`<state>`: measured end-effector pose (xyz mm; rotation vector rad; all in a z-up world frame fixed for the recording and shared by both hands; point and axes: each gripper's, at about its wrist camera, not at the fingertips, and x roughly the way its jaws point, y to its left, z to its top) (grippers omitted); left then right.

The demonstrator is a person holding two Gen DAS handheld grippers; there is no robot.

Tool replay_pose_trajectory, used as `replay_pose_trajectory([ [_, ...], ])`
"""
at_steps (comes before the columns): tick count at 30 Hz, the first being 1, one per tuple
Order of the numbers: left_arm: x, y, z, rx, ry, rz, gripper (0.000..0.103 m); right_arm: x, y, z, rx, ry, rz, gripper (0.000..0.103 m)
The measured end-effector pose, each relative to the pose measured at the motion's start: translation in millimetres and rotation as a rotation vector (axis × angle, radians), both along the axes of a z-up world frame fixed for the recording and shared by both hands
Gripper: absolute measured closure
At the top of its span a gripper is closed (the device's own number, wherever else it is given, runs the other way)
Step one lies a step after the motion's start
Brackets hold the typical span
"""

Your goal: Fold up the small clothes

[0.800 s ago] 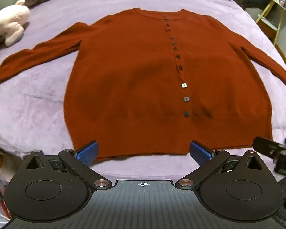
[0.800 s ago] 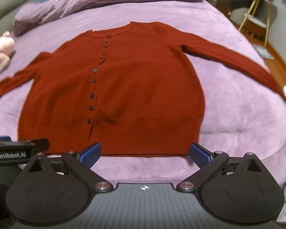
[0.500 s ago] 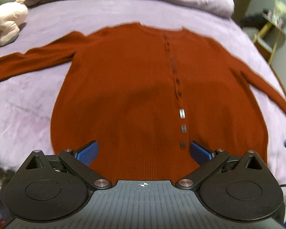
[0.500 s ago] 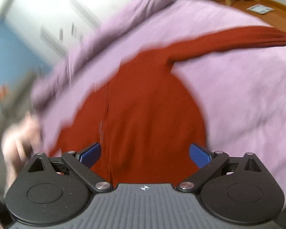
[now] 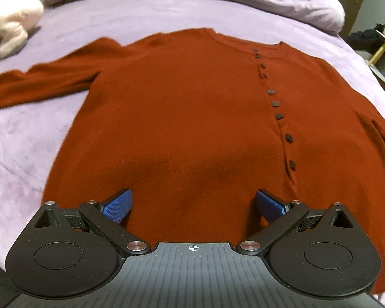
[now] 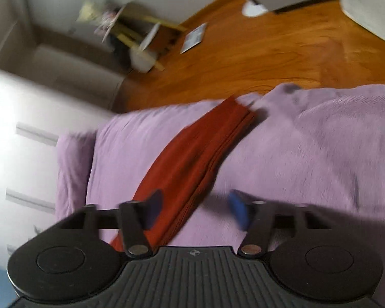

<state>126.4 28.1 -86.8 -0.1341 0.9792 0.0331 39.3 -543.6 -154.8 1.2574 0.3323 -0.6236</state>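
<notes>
Over the soft, floppy rust cardigan both jaws gape, left gripper near its hem, right gripper straddling the sleeve, best pinched at the cuff.

My right wrist view is smeared with motion blur; the right gripper looks soft-edged. In the left view, my left gripper hides the cardigan hem, and both sleeves run off-frame.
</notes>
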Motion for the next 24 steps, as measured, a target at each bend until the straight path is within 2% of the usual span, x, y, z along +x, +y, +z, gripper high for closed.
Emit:
replay_pose_trajectory([
  [4,-1,2,-7,0.010,-0.011,-0.022,0.000,3,-4,3,-0.004,-0.039,-0.056,0.068],
  [7,0,6,-11,-0.005,-0.003,-0.038,0.000,-13,0,15,0.023,-0.089,-0.100,0.083],
  [8,0,7,-12,-0.012,0.000,-0.043,0.000,-15,0,20,0.012,-0.078,-0.098,0.089],
  [9,0,9,-12,-0.021,0.003,-0.048,0.000,-22,5,33,-0.018,-0.048,-0.084,0.095],
  [10,0,11,-12,-0.032,0.006,-0.051,0.000,-19,-1,37,-0.069,0.005,-0.062,0.097],
  [12,3,14,-13,-0.051,0.015,-0.056,0.000,-10,15,59,-0.235,0.100,-0.021,0.097],
  [13,4,15,-13,-0.058,0.019,-0.058,0.000,-7,29,72,-0.326,0.103,0.008,0.097],
  [16,5,15,-11,-0.047,0.035,-0.087,0.000,11,88,117,-0.601,0.067,0.171,0.097],
  [19,7,11,-1,-0.033,0.038,-0.083,0.000,32,172,157,-0.829,-0.062,0.439,0.097],
  [20,7,10,5,-0.048,0.021,-0.080,0.000,37,206,166,-0.892,-0.114,0.551,0.097],
  [22,8,6,18,-0.120,-0.024,-0.103,0.000,44,250,169,-0.917,-0.167,0.715,0.092],
  [24,13,-1,29,-0.200,-0.053,-0.146,0.000,51,285,162,-0.869,-0.180,0.876,0.061],
])
